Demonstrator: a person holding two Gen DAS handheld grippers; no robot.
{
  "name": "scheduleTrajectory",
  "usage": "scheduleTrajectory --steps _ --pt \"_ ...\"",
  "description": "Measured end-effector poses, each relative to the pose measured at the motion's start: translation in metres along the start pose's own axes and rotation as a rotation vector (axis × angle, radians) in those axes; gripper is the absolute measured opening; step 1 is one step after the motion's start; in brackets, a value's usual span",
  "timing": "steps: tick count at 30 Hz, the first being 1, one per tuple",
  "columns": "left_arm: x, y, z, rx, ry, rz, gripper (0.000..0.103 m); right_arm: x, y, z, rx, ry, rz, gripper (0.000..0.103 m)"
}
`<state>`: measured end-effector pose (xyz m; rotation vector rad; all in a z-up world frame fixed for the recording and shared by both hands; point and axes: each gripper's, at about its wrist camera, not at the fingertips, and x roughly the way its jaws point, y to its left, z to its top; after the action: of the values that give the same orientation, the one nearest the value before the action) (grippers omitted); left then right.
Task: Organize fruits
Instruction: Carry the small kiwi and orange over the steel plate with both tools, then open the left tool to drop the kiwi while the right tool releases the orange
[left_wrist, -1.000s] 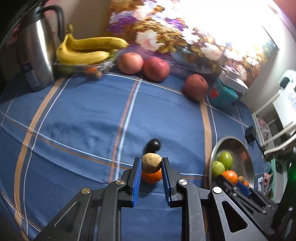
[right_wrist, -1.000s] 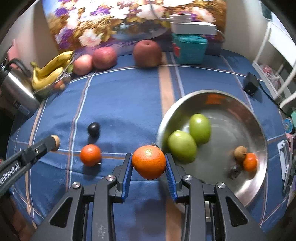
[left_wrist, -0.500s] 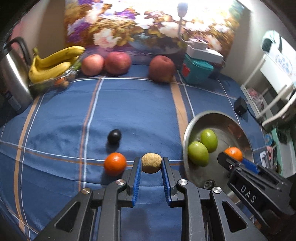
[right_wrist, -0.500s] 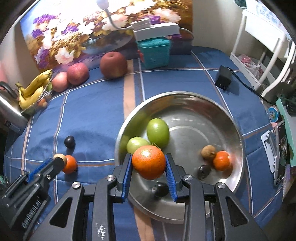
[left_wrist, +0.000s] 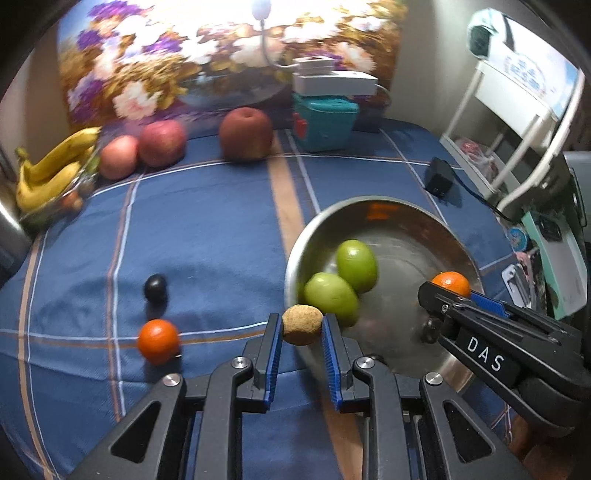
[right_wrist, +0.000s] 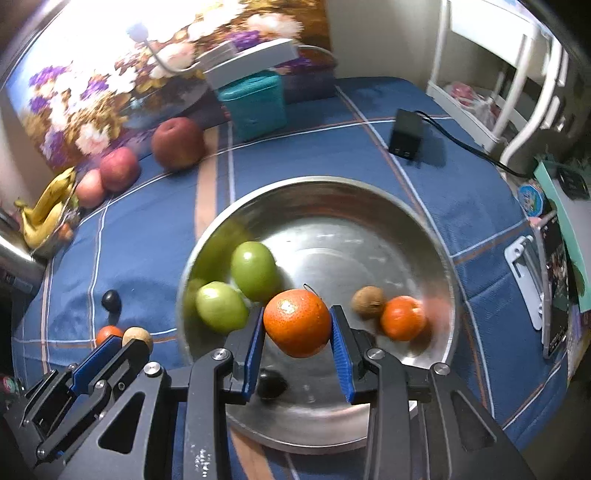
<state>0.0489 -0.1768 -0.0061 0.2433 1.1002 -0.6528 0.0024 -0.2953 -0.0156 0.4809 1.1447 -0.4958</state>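
Both hands are swinging across toward the bowl; a second ago the left gripper (left_wrist: 302, 328) was hanging over the cloth above the small orange (left_wrist: 158, 341), and now it is arriving at the bowl's near left rim, clenched on the little brown fruit (left_wrist: 301, 324), with that small orange left behind on the cloth beside the dark round fruit (left_wrist: 155, 288); the right gripper (right_wrist: 297, 328) is doing better still, sliding in from the cloth edge to hang over the middle of the bowl (right_wrist: 369, 192), its blue pads gripping the big orange (right_wrist: 297, 322) tight.

My read: both fruits are moments from being dropped in, the right one first; the left needs a little more travel past the rim.

Inside the bowl, left to right, two green fruits (right_wrist: 236, 291) are sitting touching, a dark one (right_wrist: 271, 382) is lying under the right gripper, then a brown one (right_wrist: 367, 301) is touching a small orange one (right_wrist: 403, 317).

Across the blue checked tablecloth (left_wrist: 207, 229): bananas (left_wrist: 51, 173) far left by a steel kettle's edge; three apples (left_wrist: 162, 142) along the back; a teal box (left_wrist: 325, 122) with a white lamp base on top; a black adapter (left_wrist: 439, 181) and its cable; a flowered picture (left_wrist: 207, 59) is glaring behind; a white rack (left_wrist: 517, 122) is standing at the far right.
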Motion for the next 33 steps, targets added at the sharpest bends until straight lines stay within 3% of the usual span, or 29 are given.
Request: scheduleTrajectory --steps 10,33 --pt "0.021 -0.022 -0.003 0.064 0.019 -0.021 0.024 0.010 -0.030 -0.002 0.055 0.028 0.008 0.036" --pt "0.042 -0.029 -0.009 0.089 0.068 -0.014 0.025 0.040 -0.019 -0.009 0.035 0.112 0.042 0.037"
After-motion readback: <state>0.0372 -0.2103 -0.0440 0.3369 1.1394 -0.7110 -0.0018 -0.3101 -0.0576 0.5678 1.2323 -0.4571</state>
